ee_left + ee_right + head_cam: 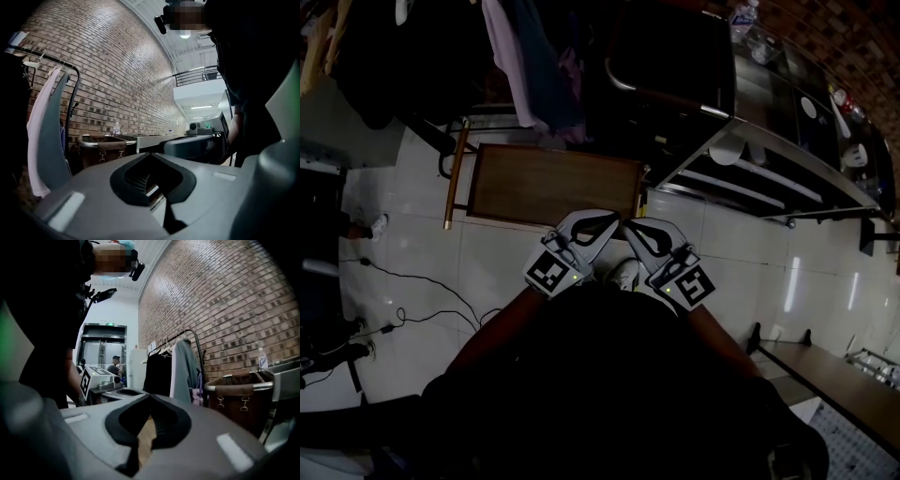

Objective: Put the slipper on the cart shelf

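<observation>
Hovering: left tongs [609, 223] and right tongs [633, 229] closed, empty, tips nearly touching | cart shelf [553, 183] just ahead | risk: white shoe-like shape [625, 274] beneath tongs unclear; closed tongs would shove, not grasp.

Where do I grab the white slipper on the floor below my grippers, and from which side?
Only a small part of the slipper shows, between the left gripper and right gripper, both shut; its toe and opening can't be told. It lies low on the tiles, so probably come straight down and pinch its raised upper edge, not the sole.
</observation>
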A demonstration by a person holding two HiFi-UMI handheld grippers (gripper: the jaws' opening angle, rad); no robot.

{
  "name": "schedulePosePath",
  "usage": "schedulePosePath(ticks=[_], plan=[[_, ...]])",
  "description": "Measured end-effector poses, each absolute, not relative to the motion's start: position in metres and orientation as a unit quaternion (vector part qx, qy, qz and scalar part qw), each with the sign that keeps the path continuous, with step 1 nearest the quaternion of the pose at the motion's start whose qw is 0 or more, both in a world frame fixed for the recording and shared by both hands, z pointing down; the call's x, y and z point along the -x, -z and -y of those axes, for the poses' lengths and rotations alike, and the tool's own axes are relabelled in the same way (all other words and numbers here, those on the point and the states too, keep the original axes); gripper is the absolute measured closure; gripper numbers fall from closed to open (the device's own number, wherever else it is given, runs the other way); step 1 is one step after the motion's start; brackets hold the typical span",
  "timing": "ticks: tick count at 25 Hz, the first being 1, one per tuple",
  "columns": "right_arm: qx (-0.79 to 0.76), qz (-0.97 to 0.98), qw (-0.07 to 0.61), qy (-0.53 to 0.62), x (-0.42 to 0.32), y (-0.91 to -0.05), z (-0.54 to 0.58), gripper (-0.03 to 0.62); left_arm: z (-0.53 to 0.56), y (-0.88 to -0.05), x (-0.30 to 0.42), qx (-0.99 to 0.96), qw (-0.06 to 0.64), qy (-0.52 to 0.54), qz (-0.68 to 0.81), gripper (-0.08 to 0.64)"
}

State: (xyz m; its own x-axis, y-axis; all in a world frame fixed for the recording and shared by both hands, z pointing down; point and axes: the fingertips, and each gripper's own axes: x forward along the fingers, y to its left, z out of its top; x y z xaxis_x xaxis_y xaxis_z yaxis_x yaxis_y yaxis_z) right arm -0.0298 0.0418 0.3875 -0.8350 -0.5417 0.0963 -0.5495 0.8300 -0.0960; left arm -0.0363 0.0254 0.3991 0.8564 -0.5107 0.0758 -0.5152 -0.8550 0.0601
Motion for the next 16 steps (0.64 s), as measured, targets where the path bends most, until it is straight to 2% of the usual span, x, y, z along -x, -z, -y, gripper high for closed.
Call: schedulePosePath(ticks=[16], plan=[[-0.289, 0.955, 0.032, -0.058, 0.015, -0.389, -0.051, 0.591, -0.048, -0.395, 0.033, -0.960, 0.035, -0.033, 0.275, 0.557]])
